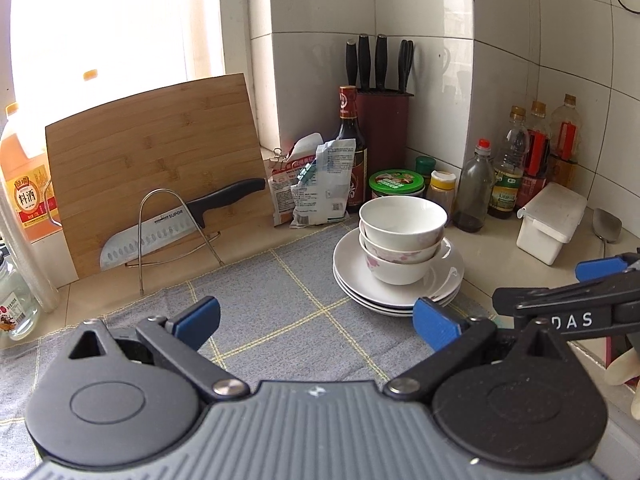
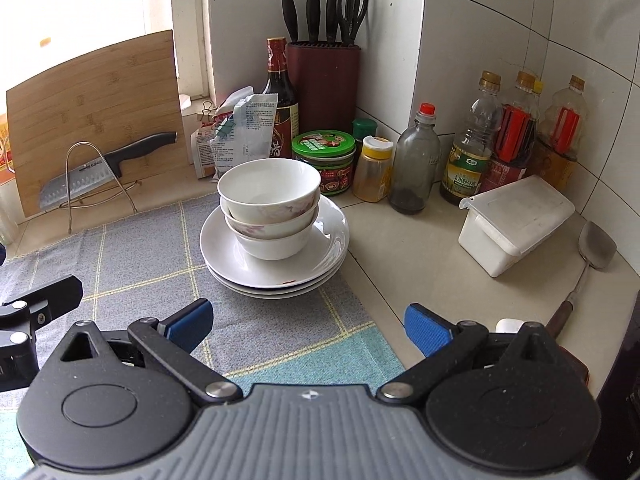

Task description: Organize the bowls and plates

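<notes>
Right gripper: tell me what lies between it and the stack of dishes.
Only bare checked cloth lies between the open right gripper and the plates, seen in the right wrist view.

"SUPOR" on knife blade (image 1: 136, 236); "料酒" on orange bottle label (image 1: 26, 200); "DAS" on right hand-held gripper (image 1: 600, 280)

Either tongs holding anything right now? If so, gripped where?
Nothing held. Left tongs and right tongs are both open and empty, short of the bowls stacked on the plates.
</notes>
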The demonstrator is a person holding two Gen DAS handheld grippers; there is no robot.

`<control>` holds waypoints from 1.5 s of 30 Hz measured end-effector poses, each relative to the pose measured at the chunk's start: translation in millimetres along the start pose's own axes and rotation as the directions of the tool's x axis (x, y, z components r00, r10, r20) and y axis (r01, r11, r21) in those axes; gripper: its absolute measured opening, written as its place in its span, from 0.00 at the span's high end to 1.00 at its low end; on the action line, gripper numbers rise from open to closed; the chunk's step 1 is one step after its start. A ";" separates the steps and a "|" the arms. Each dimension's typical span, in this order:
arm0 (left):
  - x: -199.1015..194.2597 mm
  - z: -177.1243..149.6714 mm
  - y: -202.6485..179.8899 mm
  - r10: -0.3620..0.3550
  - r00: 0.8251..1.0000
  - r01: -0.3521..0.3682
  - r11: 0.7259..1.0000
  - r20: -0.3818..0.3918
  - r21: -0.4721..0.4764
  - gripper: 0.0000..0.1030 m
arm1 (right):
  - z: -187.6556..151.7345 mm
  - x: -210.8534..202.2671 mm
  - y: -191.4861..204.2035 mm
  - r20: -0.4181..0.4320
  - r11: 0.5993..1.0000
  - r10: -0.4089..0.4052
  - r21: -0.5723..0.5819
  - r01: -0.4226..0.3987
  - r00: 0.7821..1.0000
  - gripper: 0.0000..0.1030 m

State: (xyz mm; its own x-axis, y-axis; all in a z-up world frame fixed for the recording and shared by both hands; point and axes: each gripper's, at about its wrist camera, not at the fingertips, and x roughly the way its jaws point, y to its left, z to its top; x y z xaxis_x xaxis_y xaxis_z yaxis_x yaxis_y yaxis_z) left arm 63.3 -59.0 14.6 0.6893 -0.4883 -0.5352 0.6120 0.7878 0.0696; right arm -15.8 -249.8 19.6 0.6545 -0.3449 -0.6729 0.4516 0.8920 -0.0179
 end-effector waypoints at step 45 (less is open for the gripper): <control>-0.2 6.7 -6.5 -0.009 1.000 0.009 1.000 -0.009 -0.005 0.01 | 2.2 -9.3 -2.7 0.020 1.000 0.024 -0.009 -0.024 0.999 0.00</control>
State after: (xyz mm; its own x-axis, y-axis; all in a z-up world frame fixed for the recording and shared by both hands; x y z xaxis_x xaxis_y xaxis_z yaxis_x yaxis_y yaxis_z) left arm 61.9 -66.6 19.9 0.6805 -0.4919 -0.5430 0.6160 0.7854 0.0605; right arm -21.8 -249.6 27.5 0.6775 -0.3289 -0.6579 0.4303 0.9027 -0.0081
